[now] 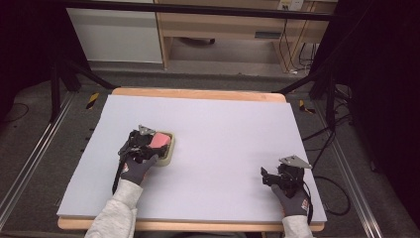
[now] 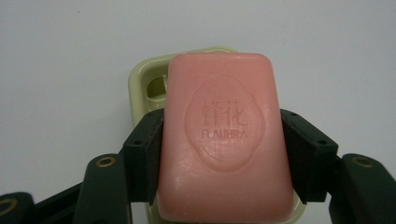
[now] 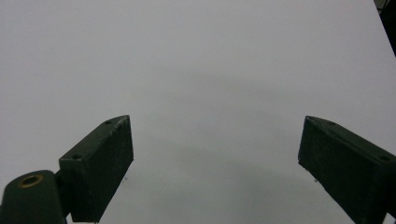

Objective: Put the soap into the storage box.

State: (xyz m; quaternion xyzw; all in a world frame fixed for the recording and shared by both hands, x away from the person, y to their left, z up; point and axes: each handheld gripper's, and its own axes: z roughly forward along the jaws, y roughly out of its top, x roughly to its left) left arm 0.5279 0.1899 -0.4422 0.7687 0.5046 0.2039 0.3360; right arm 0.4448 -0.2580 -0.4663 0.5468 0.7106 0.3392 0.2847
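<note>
A pink bar of soap (image 2: 224,140) with an embossed stamp sits between the two black jaws of my left gripper (image 2: 222,151), whose pads press its long sides. Under it lies a pale green soap dish (image 2: 154,79), partly hidden by the bar. In the high view the soap (image 1: 160,140) and dish (image 1: 168,154) are at the table's left-centre, with my left gripper (image 1: 148,144) over them. My right gripper (image 1: 267,176) rests near the front right of the table, jaws wide apart (image 3: 215,154) with nothing between them.
A white sheet (image 1: 223,134) covers the wooden table (image 1: 198,93). Dark floor, metal rails and cables surround it; a wooden cabinet (image 1: 228,25) stands beyond the far edge.
</note>
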